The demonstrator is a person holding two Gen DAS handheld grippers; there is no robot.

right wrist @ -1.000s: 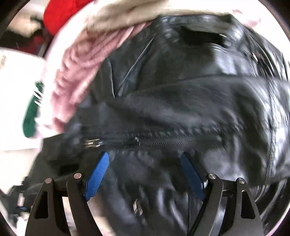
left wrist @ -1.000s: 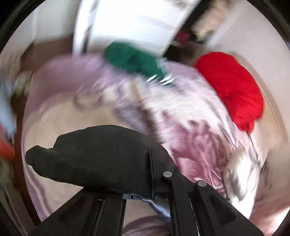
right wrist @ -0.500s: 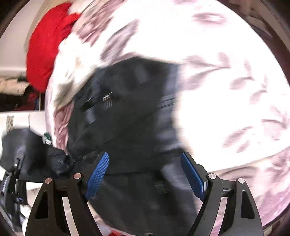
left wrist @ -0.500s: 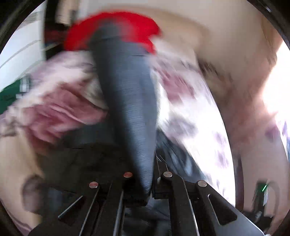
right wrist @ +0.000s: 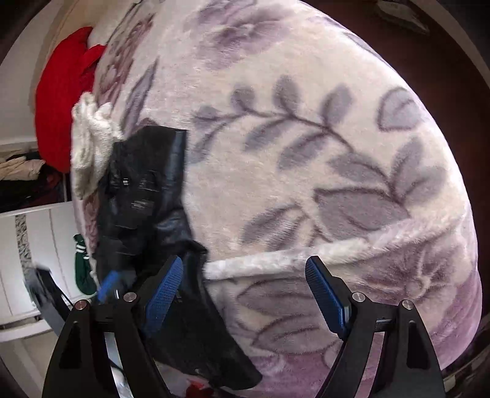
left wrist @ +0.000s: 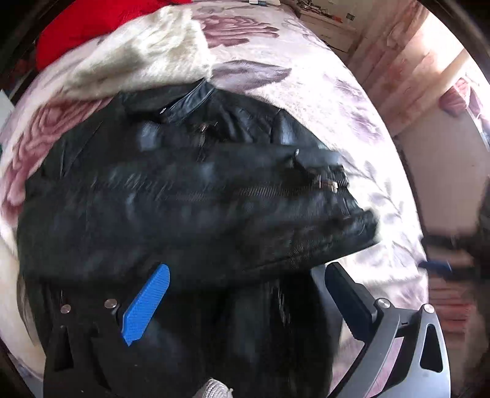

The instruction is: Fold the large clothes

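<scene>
A black leather jacket (left wrist: 171, 196) lies on the floral blanket (left wrist: 306, 76), collar at the far end, one sleeve folded across its body with the cuff to the right. My left gripper (left wrist: 245, 300) is open just above the jacket's near part, blue pad (left wrist: 147, 303) on the left. In the right wrist view the jacket (right wrist: 147, 196) lies at the left, its hem hanging off the bed edge. My right gripper (right wrist: 248, 290) is open and empty over the blanket (right wrist: 306, 122), its left pad (right wrist: 163, 290) close to the jacket's edge.
A red cushion (left wrist: 92, 27) and a white fluffy throw (left wrist: 144, 55) lie beyond the collar. A white cabinet (right wrist: 36, 260) with a green garment (right wrist: 81, 266) stands off the bed's left side. A wall and curtain (left wrist: 428, 91) are at right.
My left gripper was shut on the black sleeve, carried it across the jacket and has let it go; it is open now. My right gripper has swung away over the blanket.
</scene>
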